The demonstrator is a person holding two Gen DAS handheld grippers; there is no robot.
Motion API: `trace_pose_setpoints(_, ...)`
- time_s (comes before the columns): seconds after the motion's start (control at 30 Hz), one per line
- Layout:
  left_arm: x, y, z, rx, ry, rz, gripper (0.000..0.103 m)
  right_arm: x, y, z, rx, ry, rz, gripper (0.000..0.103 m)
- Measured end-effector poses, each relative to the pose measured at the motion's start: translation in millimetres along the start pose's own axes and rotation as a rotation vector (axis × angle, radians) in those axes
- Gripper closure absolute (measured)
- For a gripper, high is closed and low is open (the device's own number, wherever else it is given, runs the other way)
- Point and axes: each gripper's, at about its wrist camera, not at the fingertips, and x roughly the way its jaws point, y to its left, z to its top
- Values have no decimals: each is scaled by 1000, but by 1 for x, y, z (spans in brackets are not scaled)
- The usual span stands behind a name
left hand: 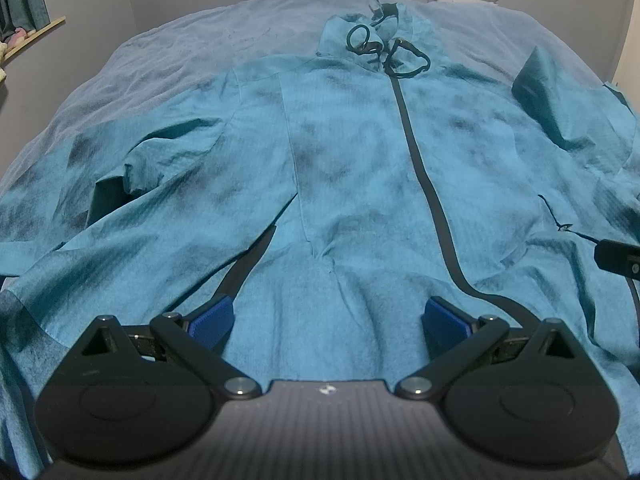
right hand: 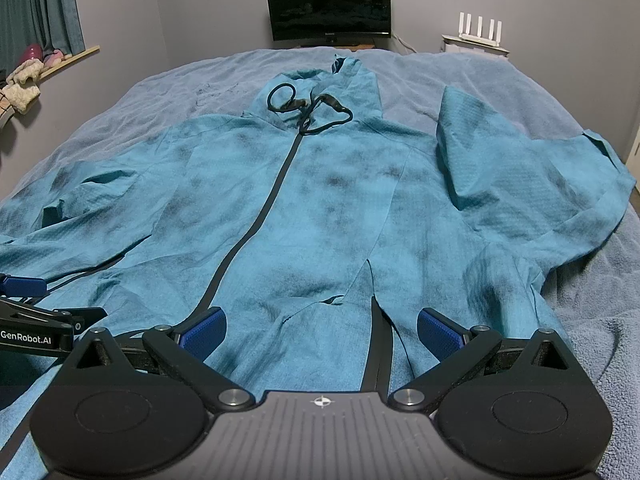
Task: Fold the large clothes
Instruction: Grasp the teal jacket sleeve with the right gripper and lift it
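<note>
A large teal hooded jacket (left hand: 352,168) lies face up on the bed, zipper (left hand: 416,160) closed, hood and black drawcords (left hand: 384,46) at the far end. It also shows in the right wrist view (right hand: 320,200). My left gripper (left hand: 328,320) is open, its blue pads just above the jacket's bottom hem left of the zipper. My right gripper (right hand: 320,332) is open over the hem right of the zipper (right hand: 264,208). The left sleeve (left hand: 152,148) is bunched; the right sleeve (right hand: 520,168) is folded up near the bed's right side.
The bed has a grey-blue cover (right hand: 160,92). A dark monitor (right hand: 330,4) stands against the far wall, a white router (right hand: 478,34) to its right. A curtain and a window ledge with soft items (right hand: 24,72) are on the left. The left gripper's body (right hand: 36,320) shows beside my right one.
</note>
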Motion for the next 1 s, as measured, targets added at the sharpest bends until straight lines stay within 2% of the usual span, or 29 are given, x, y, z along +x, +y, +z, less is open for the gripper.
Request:
trace_pose_setpoints(0.2, 1, 1, 1, -3, 5, 12, 0, 1, -3, 1, 16, 10, 0, 0)
trace_pose_setpoints(0.3, -10, 7, 17, -17, -9, 10, 0, -1, -14, 11, 46, -4, 14, 0)
trace_pose_setpoints(0.4, -31, 19, 47, -72, -61, -15, 0, -14, -40, 37, 74, -127, 2, 0)
trace_pose_setpoints(0.47, -45, 24, 68, -98, -114, -4, 0, -23, -68, 56, 93, -256, -70, 0)
trace_pose_setpoints(0.57, -53, 26, 92, -74, -204, 19, 0, -26, -117, 71, 129, -442, -192, 0)
trace_pose_setpoints(0.63, -47, 28, 100, -47, -269, 21, 0, -22, -153, 70, 127, -511, -225, 0)
trace_pose_setpoints(0.7, -28, 26, 103, -27, -272, 58, 0, -14, -194, 74, 191, -469, -237, 0)
trace_pose_setpoints(0.77, -6, 26, 102, -33, -243, 79, 0, -3, -238, 74, 338, -399, -230, 0)
trace_pose_setpoints(0.87, 25, 26, 91, -29, -198, 42, 0, 11, -302, 60, 574, -355, -245, 1)
trace_pose_setpoints(0.97, 49, 22, 82, -1, -139, 43, 0, 32, -341, 46, 674, -300, -275, 14)
trace_pose_setpoints(1.0, 54, 21, 79, 8, -128, 46, 0, 38, -352, 40, 697, -292, -278, 15)
